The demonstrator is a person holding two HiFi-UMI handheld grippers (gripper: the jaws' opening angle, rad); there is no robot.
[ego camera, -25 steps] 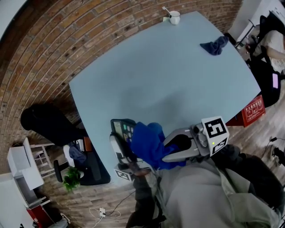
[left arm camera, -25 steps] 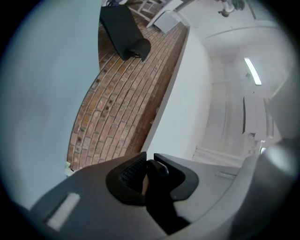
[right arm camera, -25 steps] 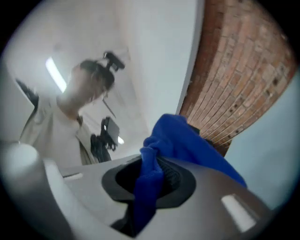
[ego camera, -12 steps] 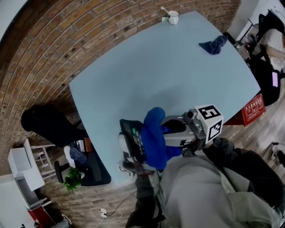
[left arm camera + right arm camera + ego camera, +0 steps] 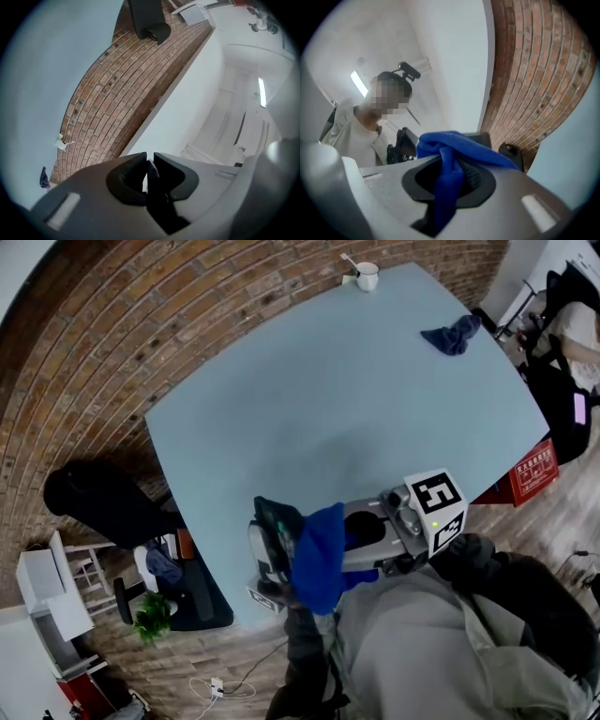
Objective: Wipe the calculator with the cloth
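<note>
The wiping step looks to be going on right now. The left claw (image 5: 148, 162) is shut tight on the thin edge of the calculator (image 5: 277, 518) and holds it up in the air, low in the middle of the head view, just past the near edge of the table (image 5: 356, 399). The right claw (image 5: 450, 169) is clamped on a fold of the blue cloth (image 5: 319, 554), and the rest of the cloth hangs out of it. The cloth sits right against the calculator and covers most of its face, so only a dark strip shows on the left side. I think the next move is to rub the cloth along the face, gently. The left claw only has a thin edge to hold, so a hard push could make the calculator slip or twist. Nothing stands in the way. The other things are well apart from the claws: a white cup (image 5: 367, 277) at the top edge of the table, a dark rag (image 5: 452, 336) in the upper right, and a red box (image 5: 532, 471) on the floor at the right.
</note>
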